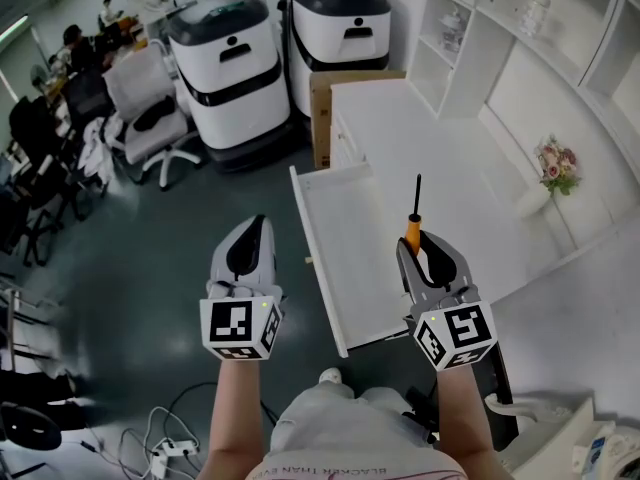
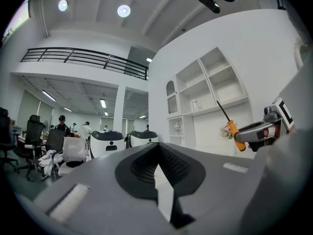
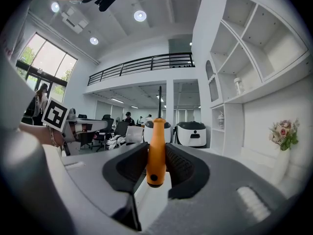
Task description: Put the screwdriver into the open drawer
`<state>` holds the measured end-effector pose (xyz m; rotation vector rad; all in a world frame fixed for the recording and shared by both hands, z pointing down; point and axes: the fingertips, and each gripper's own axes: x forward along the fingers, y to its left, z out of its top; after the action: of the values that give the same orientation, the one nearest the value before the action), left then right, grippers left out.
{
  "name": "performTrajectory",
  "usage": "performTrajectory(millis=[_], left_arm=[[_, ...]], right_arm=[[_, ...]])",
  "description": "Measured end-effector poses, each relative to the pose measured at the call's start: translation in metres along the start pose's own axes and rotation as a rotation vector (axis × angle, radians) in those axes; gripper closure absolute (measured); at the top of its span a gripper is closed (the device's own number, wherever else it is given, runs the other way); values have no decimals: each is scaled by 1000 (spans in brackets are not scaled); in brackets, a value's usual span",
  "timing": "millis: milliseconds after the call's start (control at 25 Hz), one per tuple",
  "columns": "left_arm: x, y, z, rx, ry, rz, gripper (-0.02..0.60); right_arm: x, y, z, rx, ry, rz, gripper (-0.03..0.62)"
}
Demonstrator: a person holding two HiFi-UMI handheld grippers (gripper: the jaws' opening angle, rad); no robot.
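The screwdriver (image 3: 156,151) has an orange handle of smooth, slightly glossy plastic. Its thin dark shaft looks like metal. The right gripper (image 1: 414,244) and the left gripper (image 1: 257,222) have grey matt shells, plastic by their look. The inner pads (image 3: 183,166) are black and finely ribbed, with a rubbery look. The marker cubes (image 1: 240,328) carry matt black-and-white print. The drawer (image 1: 340,238) is white, smooth and matt. The countertop (image 1: 430,148) has the same finish. The floor (image 1: 150,238) is dark grey and smooth, with a faint sheen. The box (image 1: 322,118) is brown cardboard.
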<state>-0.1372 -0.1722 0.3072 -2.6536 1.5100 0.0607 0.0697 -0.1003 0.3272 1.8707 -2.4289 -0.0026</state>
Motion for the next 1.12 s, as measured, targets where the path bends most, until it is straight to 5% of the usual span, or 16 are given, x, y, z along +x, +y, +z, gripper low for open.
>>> performTrajectory(millis=[1120], left_arm=[[57,-19,-36,-43,68,-10,569]], right_arm=[[41,-52,-38,54,103,-19,480]])
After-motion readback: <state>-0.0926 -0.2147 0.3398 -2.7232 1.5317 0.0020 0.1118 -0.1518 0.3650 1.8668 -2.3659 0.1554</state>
